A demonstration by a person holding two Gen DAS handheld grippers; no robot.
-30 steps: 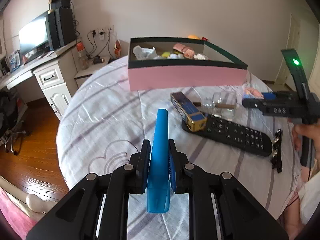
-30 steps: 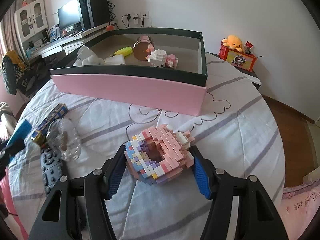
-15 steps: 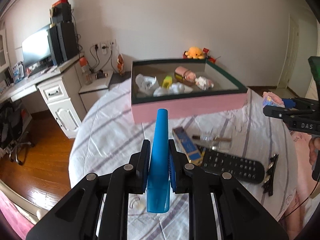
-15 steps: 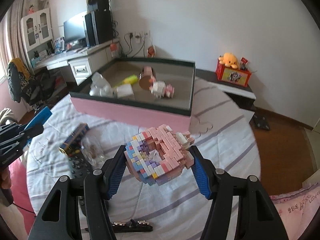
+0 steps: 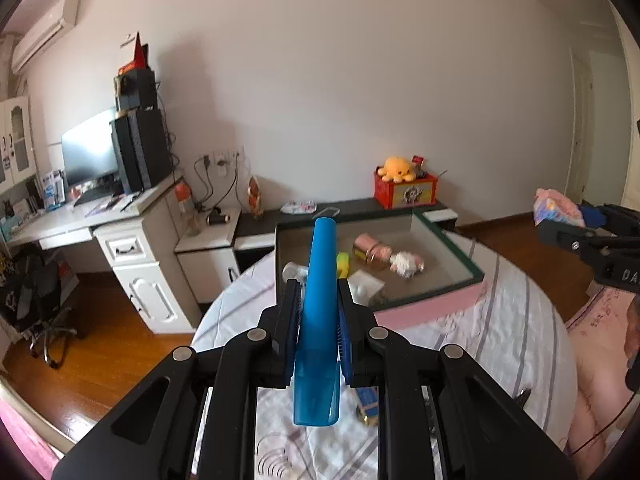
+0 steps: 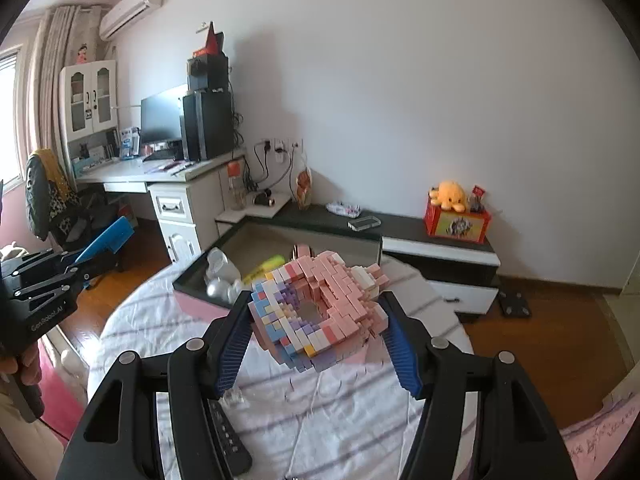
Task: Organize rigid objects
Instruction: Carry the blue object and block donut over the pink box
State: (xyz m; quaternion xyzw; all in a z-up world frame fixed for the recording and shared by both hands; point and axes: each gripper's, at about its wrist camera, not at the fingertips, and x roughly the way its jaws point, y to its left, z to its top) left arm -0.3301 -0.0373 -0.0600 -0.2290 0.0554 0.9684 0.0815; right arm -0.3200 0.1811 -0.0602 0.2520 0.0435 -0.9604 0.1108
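Observation:
My left gripper (image 5: pixel 318 304) is shut on a long blue plastic piece (image 5: pixel 320 288) and holds it high above the round table (image 5: pixel 512 332). My right gripper (image 6: pixel 318 324) is shut on a pink, white and purple brick model (image 6: pixel 320 324), also raised above the table. The pink box with a dark green rim (image 5: pixel 460 254) stands at the table's far side and holds a pink can (image 5: pixel 372 250), a yellow item (image 5: pixel 343 263), a small brick figure (image 5: pixel 406 264) and white items. The box also shows in the right wrist view (image 6: pixel 192 276), partly hidden by the model.
A black remote (image 6: pixel 226 436) and a clear glass piece (image 6: pixel 232 394) lie on the striped cloth below my right gripper. A blue-and-gold box (image 5: pixel 368 404) lies under my left gripper. A desk with monitor (image 5: pixel 88 160) stands left; a low cabinet (image 6: pixel 420 240) runs along the wall.
Both grippers have risen well above the table with their objects held. The box and table now look farther below and more of the room shows.

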